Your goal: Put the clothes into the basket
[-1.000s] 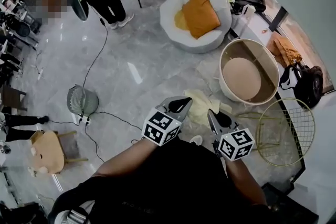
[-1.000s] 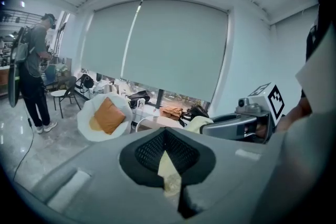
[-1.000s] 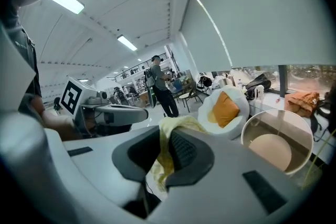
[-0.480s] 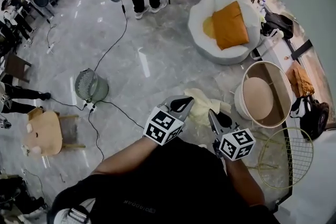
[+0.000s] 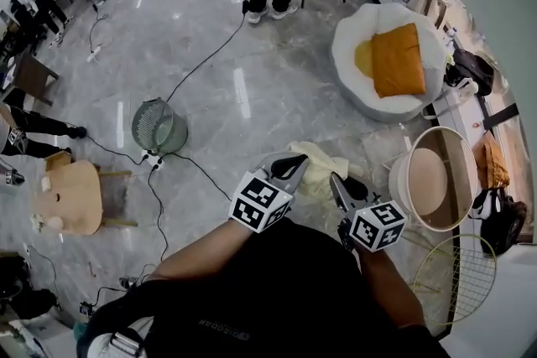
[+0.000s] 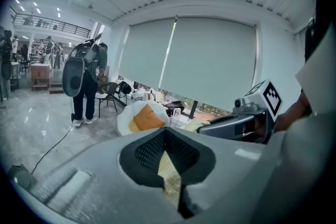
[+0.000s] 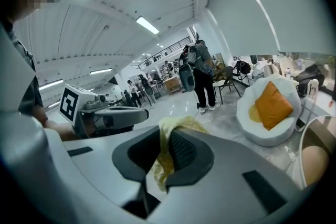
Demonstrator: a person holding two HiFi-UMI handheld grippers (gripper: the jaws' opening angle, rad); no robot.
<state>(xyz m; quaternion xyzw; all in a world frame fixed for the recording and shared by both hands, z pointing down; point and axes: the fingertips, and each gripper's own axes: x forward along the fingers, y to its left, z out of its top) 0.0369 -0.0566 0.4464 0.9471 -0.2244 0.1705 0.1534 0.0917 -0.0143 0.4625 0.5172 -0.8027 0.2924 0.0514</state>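
Pinching a pale yellow garment between them above the floor, the left gripper and right gripper both have jaws clamped nearly closed on its cloth — mid-carry, I'd say — and next need to swing it right, over the cream basket, then release.

The left forearm and the right forearm reach forward from the body, side by side and a little apart. The left gripper and the right gripper point ahead and slightly down, their marker cubes toward the person. Both have their fingers closed — the left pair pinches a fold of yellow cloth, and the right pair clamps another part of it.
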